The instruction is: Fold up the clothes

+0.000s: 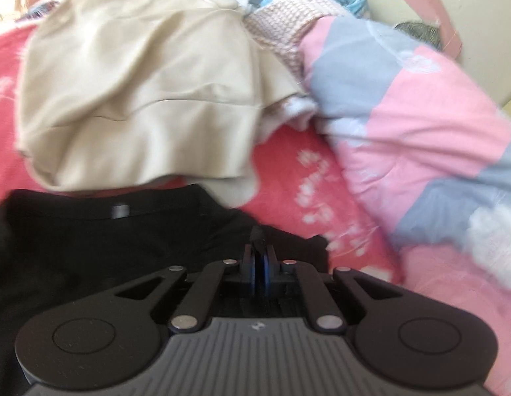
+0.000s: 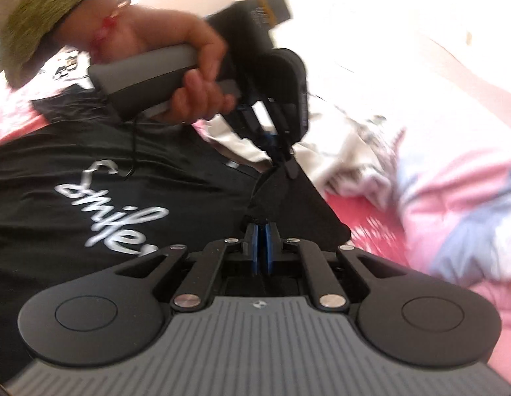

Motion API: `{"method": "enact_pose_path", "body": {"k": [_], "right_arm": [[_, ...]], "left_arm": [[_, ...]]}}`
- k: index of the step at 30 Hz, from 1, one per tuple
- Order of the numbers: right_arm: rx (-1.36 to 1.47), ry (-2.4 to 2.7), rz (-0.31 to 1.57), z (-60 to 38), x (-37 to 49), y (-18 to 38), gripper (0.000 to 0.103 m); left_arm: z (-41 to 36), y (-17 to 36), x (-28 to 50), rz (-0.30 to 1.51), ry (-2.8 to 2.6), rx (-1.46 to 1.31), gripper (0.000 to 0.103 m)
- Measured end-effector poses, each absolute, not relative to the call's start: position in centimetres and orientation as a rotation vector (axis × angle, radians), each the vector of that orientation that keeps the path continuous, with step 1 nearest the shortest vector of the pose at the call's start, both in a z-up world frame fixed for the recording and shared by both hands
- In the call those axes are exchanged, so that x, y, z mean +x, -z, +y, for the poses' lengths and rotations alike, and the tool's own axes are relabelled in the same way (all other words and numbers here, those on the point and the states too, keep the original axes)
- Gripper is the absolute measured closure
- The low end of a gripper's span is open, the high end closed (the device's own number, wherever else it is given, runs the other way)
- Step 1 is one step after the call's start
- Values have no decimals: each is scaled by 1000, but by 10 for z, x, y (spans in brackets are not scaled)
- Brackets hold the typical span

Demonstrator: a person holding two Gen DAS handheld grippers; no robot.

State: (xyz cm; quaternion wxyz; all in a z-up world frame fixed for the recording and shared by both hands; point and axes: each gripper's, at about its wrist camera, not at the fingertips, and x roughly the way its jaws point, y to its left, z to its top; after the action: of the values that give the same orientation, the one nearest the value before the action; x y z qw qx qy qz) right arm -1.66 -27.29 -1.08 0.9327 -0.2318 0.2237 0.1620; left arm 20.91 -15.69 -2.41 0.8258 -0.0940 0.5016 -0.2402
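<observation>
Red bedding [image 1: 285, 178] is spread beneath everything. Both the left gripper [image 2: 290, 165] and the right gripper [image 2: 262, 231] are pinched on the black T-shirt [image 2: 74, 178], its edge lifted toward twelve o'clock. Thin cloth could be lost from either grip, spoiling the fold.

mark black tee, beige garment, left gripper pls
black tee [image 2: 50, 217], right wrist view, chest fabric left of the white lettering.
beige garment [image 1: 130, 99], left wrist view, broad middle panel above the seam.
left gripper [image 2: 290, 166], right wrist view, closed fingertips pinching a raised edge of the tee.
</observation>
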Motion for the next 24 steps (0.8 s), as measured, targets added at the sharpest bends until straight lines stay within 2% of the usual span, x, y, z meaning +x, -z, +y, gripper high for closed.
{"method": "enact_pose_path", "body": {"k": [7,16,21,24], "right_arm": [[-618,-411,506,-245,-22,47,100],[-508,-398,531,-251,-16,40,100],[-614,-431,507,-242,-21,52,96],[-648,-446,484,-234,-20,54,86]], "left_arm": [[-134,50,200,1113,388,-116,97],[-132,50,202,1088,402,-130,94],[-132,54,210,1116,393,-153,92],[-130,59,213,1133,389,-194,92]]}}
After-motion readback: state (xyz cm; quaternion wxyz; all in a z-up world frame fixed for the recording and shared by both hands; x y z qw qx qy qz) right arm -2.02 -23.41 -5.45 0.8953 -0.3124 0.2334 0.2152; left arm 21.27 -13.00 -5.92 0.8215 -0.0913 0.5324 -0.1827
